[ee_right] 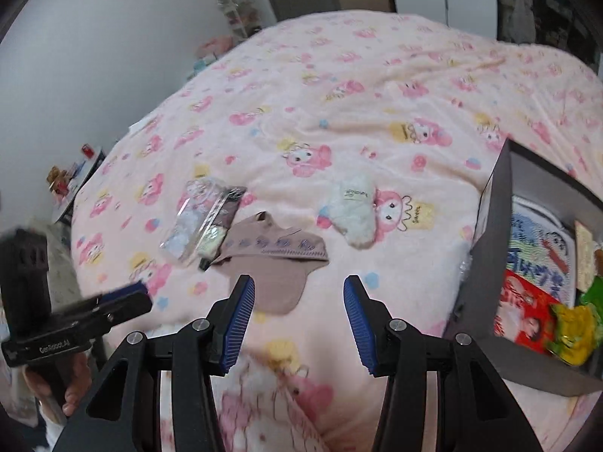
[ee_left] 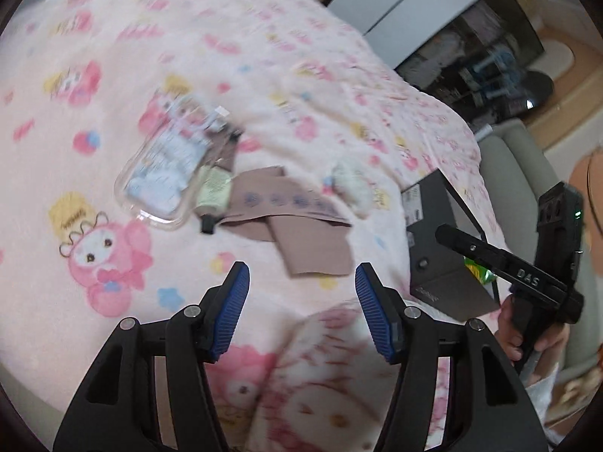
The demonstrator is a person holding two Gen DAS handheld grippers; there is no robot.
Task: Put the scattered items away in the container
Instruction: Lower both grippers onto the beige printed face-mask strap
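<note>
Both the left gripper (ee_left: 301,282) and right gripper (ee_right: 297,295) are seen with jaws apart and empty; the sock (ee_right: 271,260) lies just above them. The box (ee_right: 493,263) is cut off at right; the blurred pouch (ee_left: 169,165) perhaps overlaps a tube (ee_left: 213,192).

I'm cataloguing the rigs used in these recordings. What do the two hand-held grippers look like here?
Both match: the left hand-held gripper and right hand-held gripper have black linkage arms with silver pivot bolts and ribbed blue pads. Seen side-on, the right one's black body reads "DAS" and shows a small green light; the left one's reads "GenRobot.AI".
</note>
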